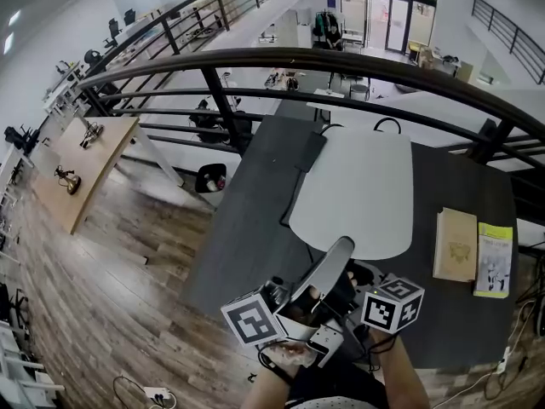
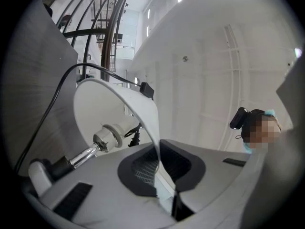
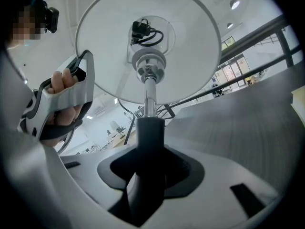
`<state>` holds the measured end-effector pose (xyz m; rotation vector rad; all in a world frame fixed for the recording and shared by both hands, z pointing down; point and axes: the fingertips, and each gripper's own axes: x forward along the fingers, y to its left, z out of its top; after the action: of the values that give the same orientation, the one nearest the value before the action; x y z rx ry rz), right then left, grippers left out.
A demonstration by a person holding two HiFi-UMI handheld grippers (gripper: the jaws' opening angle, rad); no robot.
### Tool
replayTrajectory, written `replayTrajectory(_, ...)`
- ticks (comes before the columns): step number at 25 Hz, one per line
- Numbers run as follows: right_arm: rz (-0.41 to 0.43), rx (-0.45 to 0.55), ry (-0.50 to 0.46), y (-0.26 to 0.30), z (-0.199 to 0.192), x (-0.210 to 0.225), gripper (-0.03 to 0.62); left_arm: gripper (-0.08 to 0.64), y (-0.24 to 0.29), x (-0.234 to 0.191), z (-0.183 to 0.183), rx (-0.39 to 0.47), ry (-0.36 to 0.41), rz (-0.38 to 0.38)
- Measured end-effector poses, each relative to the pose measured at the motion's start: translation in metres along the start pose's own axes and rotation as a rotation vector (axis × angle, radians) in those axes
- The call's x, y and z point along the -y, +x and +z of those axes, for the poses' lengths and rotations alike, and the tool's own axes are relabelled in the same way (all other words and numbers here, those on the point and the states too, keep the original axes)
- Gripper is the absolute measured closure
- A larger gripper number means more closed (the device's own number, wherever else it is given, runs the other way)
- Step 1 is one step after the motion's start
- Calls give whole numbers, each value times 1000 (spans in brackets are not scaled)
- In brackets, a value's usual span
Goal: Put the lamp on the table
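**Open-plan office seen from a mezzanine**

A black railing (image 1: pixel 341 62) curves across the upper frame, edging a wood-plank floor (image 1: pixel 94 279) above a lower level. Down there, at upper centre, run long white desks (image 1: pixel 255 24) with dark screens (image 1: pixel 129 15), and glass doors (image 1: pixel 383 11) stand beyond. At lower right, a dark grey surface (image 1: pixel 247 228) carries two books (image 1: pixel 456 245).

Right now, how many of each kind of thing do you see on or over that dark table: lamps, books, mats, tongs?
Lamp: 1, gripped by both tongs
Books: 2
White mat: 1
Tongs: 2, the left tongs and the right tongs
Total: 6
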<state>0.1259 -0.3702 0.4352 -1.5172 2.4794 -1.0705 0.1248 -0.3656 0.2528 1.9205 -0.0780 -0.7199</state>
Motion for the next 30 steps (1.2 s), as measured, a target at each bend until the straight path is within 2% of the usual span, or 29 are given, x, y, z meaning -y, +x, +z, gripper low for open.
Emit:
replayTrajectory(15,-108,31,-3,48,23,53,437,529,24,-56,34,-67,-52,-3)
replayTrajectory(30,-150,49,-38,78,30,105,437,523,38,-109,46,-102,-84,-8)
